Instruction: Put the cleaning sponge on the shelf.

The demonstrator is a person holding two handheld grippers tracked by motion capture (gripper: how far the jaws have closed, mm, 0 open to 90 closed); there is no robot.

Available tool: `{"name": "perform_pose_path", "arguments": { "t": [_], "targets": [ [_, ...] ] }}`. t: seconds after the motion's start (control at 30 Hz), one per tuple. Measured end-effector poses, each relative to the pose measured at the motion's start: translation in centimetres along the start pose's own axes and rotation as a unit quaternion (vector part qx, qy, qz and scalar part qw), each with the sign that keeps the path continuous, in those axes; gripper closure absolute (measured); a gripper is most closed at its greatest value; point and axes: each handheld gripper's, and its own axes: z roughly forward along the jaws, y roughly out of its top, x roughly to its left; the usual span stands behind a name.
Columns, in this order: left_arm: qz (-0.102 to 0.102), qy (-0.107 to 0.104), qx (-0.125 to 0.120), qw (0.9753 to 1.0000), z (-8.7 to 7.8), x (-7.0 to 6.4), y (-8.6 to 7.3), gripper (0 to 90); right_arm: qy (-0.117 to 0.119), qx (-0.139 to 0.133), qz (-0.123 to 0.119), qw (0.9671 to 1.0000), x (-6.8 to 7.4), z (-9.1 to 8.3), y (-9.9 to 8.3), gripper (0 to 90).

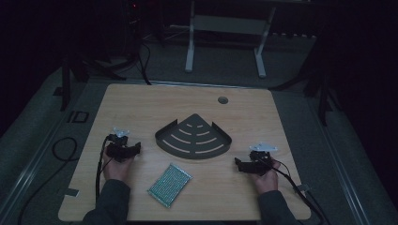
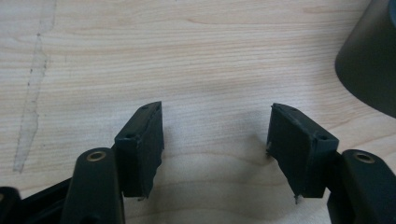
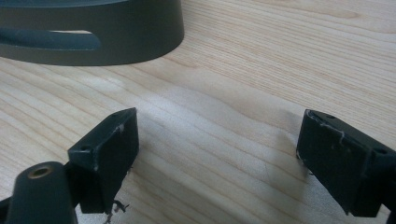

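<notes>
One surface [image 1: 141,103] is carrying one dark fan-shaped tray [image 1: 193,137] with slots and one green sponge [image 1: 170,184], so two loose things are lying on it. Two claws are resting there as well, a left claw [image 1: 136,149] and a right claw [image 1: 238,164], each sitting in one of the person's two hands, and each is showing two black jaws standing wide apart. One round hole [image 1: 223,100] is showing near the far edge of the surface.
</notes>
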Motion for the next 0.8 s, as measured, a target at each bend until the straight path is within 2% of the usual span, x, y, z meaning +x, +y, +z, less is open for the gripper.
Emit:
{"name": "perform_pose_path", "arguments": {
  "t": [0.3,0.8],
  "targets": [
    [0.006,-0.025,-0.008,0.9996,-0.9,-0.2,0.1,44.4,0.000,0.000,0.000,1.0000,0.0,0.0,0.0,12.6],
    [0.034,-0.074,-0.026,0.9963,-3.8,-1.6,0.4,52.0,0.001,0.000,-0.001,1.0000,0.0,0.0,0.0,12.7]
  ]
}}
